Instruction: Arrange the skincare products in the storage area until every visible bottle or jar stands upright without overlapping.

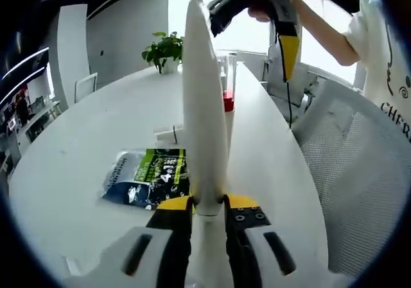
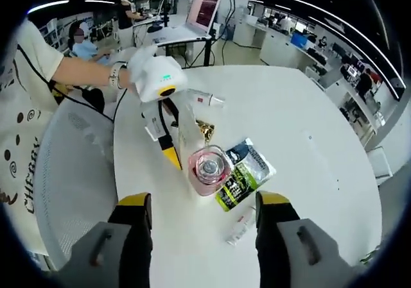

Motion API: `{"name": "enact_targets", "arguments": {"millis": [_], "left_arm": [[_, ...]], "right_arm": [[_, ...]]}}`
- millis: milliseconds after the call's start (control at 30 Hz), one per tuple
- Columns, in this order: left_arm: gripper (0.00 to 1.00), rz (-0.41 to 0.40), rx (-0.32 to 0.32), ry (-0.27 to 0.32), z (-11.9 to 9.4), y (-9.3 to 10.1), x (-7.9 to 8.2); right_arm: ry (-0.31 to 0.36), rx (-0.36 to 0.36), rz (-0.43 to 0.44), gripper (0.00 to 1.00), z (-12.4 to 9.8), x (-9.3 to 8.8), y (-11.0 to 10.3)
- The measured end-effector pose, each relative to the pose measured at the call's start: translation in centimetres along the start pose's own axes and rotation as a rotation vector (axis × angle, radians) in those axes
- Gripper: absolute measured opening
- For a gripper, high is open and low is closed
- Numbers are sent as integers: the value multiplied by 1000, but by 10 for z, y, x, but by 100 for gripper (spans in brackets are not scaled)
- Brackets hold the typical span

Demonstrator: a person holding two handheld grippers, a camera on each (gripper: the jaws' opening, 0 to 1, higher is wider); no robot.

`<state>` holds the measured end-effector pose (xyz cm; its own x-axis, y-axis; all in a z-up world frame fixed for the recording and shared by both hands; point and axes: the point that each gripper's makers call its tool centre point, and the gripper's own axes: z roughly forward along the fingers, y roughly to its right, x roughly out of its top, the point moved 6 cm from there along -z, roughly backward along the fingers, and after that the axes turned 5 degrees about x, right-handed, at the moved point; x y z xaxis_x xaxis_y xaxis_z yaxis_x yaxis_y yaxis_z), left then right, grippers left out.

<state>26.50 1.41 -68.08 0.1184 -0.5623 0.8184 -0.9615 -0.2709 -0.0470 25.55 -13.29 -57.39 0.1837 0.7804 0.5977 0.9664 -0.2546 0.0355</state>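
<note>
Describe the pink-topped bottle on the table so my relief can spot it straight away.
Start at the round white table and find the green and black packet lying flat near its middle. The bottle stands upright touching that packet's edge, on the side nearer the mesh chair. It is clear with a pink top, and taller than the small tubes lying nearby.

White tube (image 1: 204, 108), green-and-blue printed sachet (image 1: 149, 177), pink-topped bottle (image 2: 209, 170)

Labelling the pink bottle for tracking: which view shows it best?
Right gripper view: the pink bottle stands unobstructed on the table, seen from above. In the left gripper view, the white tube clamped by the left gripper hides most of it.
</note>
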Motion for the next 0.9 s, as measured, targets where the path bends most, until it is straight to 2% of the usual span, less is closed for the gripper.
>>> {"name": "enact_targets", "arguments": {"millis": [233,433,533,633,700,833,867,900], "left_arm": [[16,23,0,4,0,0,0],[20,-28,10,53,-3,2,6],[23,-27,25,37,-7,3,6],[30,-48,44,48,-15,6,8],[37,-72,77,50,-21,6,10],[48,-106,125,61,-36,7,10],[50,-143,144,53,-42,7,9],[56,-170,150,69,-44,10,11]], "right_arm": [[31,-27,51,71,2,-11,-8],[76,-59,112,83,8,-17,-17],[86,-73,135,89,10,-20,-22],[102,-90,156,94,11,-23,-26],[119,-126,174,99,11,-25,-25],[120,-148,192,99,8,-29,-26],[125,-150,199,99,8,-30,-25],[126,-152,201,99,8,-31,-24]]}}
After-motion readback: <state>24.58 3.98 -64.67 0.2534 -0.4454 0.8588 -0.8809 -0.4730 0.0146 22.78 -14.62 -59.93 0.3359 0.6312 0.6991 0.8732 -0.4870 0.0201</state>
